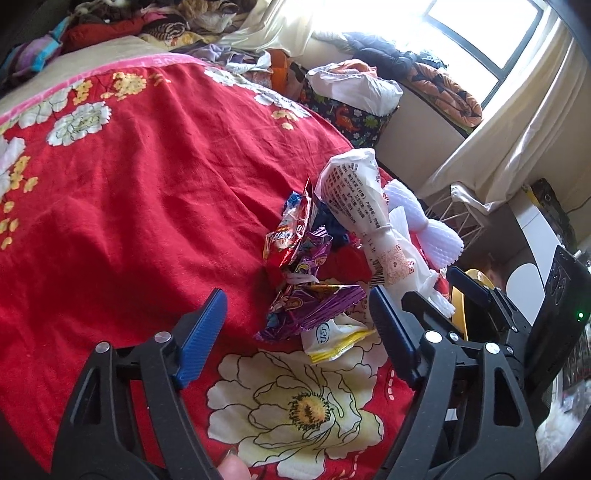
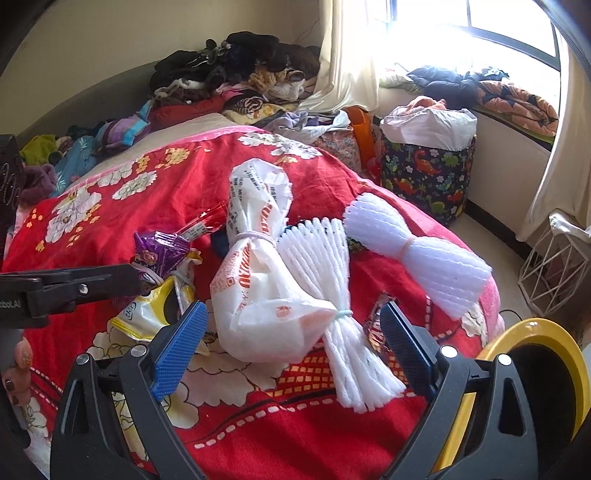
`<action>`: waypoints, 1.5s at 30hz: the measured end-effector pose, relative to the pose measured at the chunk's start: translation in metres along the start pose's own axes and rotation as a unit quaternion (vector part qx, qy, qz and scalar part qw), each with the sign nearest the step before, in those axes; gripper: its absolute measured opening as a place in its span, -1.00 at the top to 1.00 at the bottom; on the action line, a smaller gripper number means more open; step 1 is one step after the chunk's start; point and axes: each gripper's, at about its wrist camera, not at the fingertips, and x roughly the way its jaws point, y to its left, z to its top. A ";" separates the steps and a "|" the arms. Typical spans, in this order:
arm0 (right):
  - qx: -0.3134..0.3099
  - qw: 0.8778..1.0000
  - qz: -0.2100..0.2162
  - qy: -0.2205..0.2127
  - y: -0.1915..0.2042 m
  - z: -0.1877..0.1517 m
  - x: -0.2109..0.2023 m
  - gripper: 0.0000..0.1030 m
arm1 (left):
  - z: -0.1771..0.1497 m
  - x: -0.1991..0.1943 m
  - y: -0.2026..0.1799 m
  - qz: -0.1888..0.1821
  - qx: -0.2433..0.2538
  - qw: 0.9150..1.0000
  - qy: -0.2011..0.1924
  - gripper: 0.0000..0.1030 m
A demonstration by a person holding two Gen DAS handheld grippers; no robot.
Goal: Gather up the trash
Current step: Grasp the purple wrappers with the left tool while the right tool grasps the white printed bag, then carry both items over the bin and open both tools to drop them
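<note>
Strong daylight pours through the window [image 1: 480, 33] at the far right, blown out to white glare in both views. The red bedspread [image 2: 184, 177] is brightly lit and sharp. Fisheye distortion bends the edges, and the corners fall into dark vignette.

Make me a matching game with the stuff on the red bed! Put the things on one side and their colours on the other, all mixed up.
Things:
1. crinkly snack wrapper
2. foam net bundle
3. bin rim
4. bedspread

Colours:
A. white
B. red with flowers
C. purple
D. yellow

Right pairs: 1-C, 2-A, 3-D, 4-B
</note>
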 end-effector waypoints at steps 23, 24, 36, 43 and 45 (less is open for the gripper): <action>-0.032 0.998 0.046 -0.027 0.025 0.000 -0.024 0.25 | -0.001 0.004 -0.002 -0.019 -0.014 1.000 0.009 0.10; -0.032 0.998 0.047 -0.031 0.025 0.000 -0.028 0.25 | -0.001 0.003 -0.002 -0.020 -0.014 1.000 0.006 0.11; -0.016 0.997 0.053 -0.056 0.029 -0.002 -0.068 0.25 | 0.005 -0.028 -0.013 -0.041 0.003 0.999 -0.026 0.12; -0.005 0.997 0.048 -0.067 0.026 -0.008 -0.089 0.25 | 0.007 -0.042 -0.026 -0.049 0.019 0.998 -0.041 0.12; -0.003 0.996 0.047 -0.070 0.026 -0.010 -0.093 0.25 | 0.007 -0.045 -0.031 -0.052 0.023 0.997 -0.044 0.12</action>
